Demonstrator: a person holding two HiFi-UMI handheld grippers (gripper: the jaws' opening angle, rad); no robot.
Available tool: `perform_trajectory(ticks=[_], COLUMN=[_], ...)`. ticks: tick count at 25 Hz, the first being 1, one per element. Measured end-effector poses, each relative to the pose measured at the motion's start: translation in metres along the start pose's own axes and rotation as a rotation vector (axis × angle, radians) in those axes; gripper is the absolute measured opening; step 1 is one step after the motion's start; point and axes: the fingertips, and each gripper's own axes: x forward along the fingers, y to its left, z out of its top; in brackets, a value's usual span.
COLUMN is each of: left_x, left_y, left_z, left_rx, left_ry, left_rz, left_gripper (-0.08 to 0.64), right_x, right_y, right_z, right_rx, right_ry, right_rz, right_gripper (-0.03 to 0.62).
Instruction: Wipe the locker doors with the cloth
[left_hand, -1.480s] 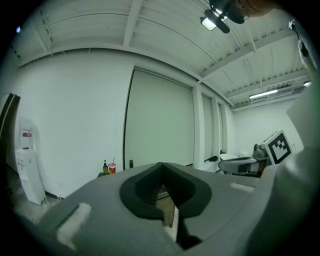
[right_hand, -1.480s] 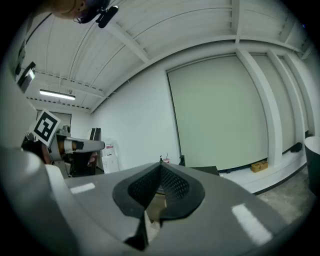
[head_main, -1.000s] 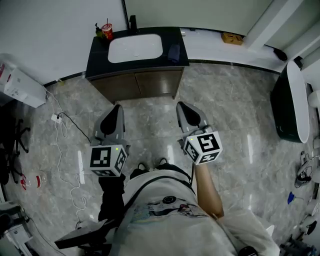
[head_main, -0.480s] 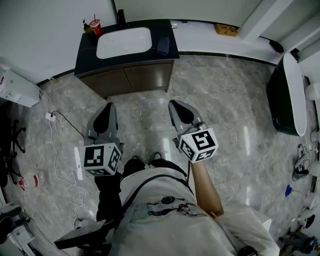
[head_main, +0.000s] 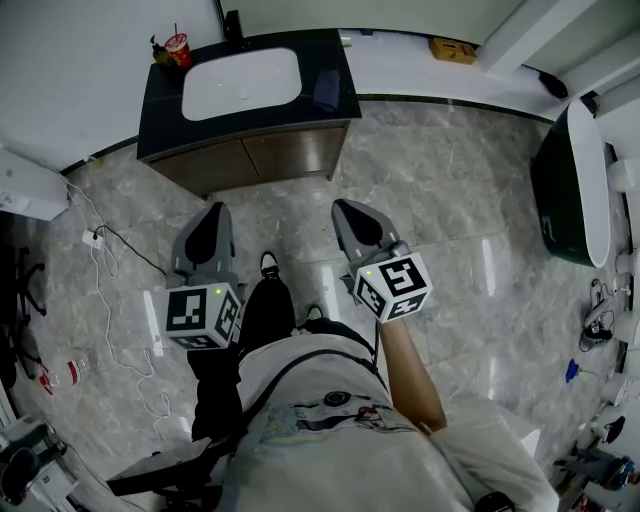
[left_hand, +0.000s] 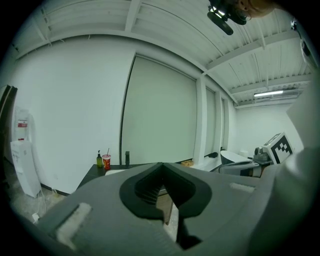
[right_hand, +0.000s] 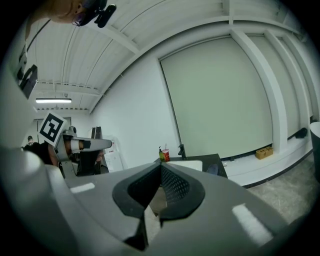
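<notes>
Both claws are clenched on nothing above the floor (head_main: 450, 220): left claw (head_main: 212, 212), right claw (head_main: 347, 208). Wiping looks unstarted. Ahead, a dark fold, perhaps the cloth (head_main: 326, 90), lies on the bench (head_main: 160, 120) beside the sink (head_main: 240, 84); no locker shows.

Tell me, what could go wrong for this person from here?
1. A white cable trails over the glossy floor to the person's left; a step that way could snag it.
2. The red cup stands at the counter's back corner; a careless sweep might tip it.
3. The left gripper and right gripper are shut and empty, so no cloth is in hand.
</notes>
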Motion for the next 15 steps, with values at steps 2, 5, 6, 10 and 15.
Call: perform_trajectory(ticks=[2,5,6,10,15], left_x=[0.023,0.057,0.067,0.100,0.127], left_y=[0.014,0.034,0.042,0.076,0.117], left_z=[0.005,0.020,0.025,0.035,0.034], left_rx=[-0.008,-0.001,0.007,0.027,0.027], left_ry=[-0.011,-0.019,-0.018,0.001,0.032], left_rz=[-0.019,-0.049,-0.060,-0.089,-0.085], left_gripper=[0.000,0.000,0.000,0.000,0.000], right_x=[0.022,0.056,0.069,0.118,0.167], right_y=[-0.008,-0.020,-0.024,-0.047,-0.064], right_z=[0.001,0.010,0.014,0.024,0.017], right_rx=[0.007,0.013,0.011,0.034,0.062], right_ry=[0.010,0.023,0.025,0.028,0.058], right_rz=[-0.017,-0.039,-0.048,-0.121,-0.175], right_gripper=[0.005,0.005,0.005,0.005,0.006])
